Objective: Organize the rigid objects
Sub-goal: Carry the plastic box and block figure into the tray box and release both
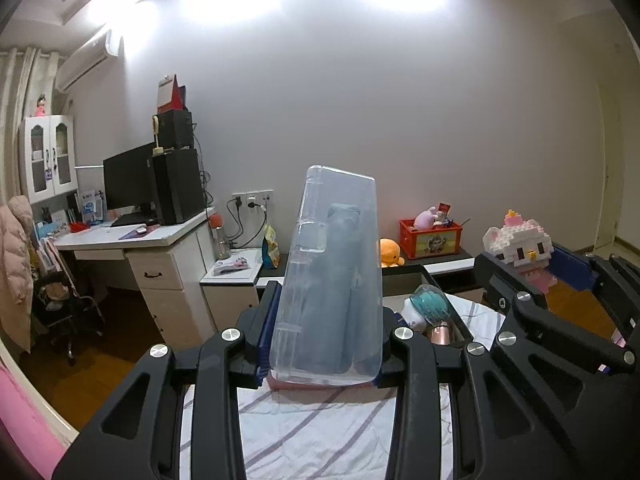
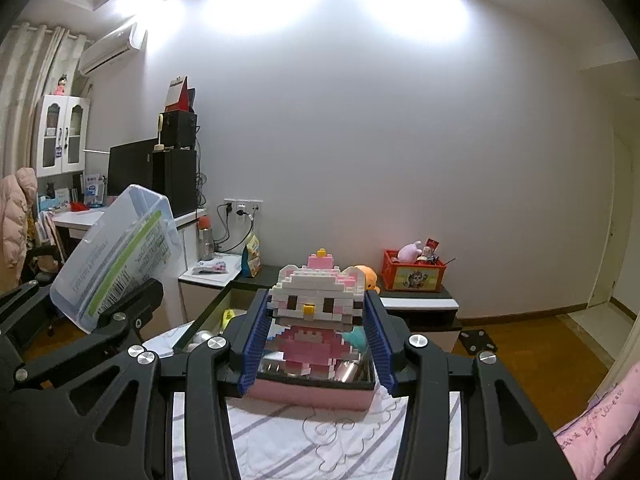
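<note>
Left gripper (image 1: 326,344) fingers clamp clear case (image 1: 332,280); right gripper (image 2: 316,344) fingers clamp brick cat figure (image 2: 316,312). Pink tray (image 2: 312,394) below, red crate (image 2: 412,276) beyond.

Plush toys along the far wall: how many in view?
2. An orange plush sits on the dark cabinet top left of the red crate; a pink plush sits inside that crate. Others may be hidden.
</note>
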Action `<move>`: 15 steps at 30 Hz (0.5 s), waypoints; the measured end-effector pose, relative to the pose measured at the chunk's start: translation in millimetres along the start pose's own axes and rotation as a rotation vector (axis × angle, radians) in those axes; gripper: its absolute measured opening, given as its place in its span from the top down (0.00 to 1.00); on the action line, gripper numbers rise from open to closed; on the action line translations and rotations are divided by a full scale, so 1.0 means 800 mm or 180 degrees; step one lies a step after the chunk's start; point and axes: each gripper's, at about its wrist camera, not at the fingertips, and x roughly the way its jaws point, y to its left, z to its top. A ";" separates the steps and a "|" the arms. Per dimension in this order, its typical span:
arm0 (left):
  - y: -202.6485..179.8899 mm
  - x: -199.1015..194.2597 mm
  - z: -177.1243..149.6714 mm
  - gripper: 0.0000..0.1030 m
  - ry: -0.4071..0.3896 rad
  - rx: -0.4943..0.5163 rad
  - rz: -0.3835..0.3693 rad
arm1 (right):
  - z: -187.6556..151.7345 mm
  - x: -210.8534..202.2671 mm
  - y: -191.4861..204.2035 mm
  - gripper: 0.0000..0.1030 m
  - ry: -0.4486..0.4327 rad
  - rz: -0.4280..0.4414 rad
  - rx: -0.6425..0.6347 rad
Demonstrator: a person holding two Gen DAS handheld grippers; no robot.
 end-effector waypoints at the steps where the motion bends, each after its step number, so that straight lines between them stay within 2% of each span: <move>1: -0.003 0.004 -0.001 0.65 0.0005 0.0009 0.0003 | 0.000 0.005 0.000 0.54 0.0011 -0.0007 -0.0008; 5: -0.008 0.032 0.001 0.65 0.0022 0.0088 0.0023 | -0.001 0.027 -0.004 0.54 0.0054 0.0002 0.0013; 11: -0.017 0.105 0.005 0.66 0.0120 0.0208 -0.0006 | -0.004 0.086 -0.013 0.54 0.0154 -0.0044 -0.0020; 15: -0.020 0.167 -0.005 0.66 0.0375 0.0227 -0.0057 | -0.011 0.140 -0.015 0.54 0.0317 -0.0036 -0.0053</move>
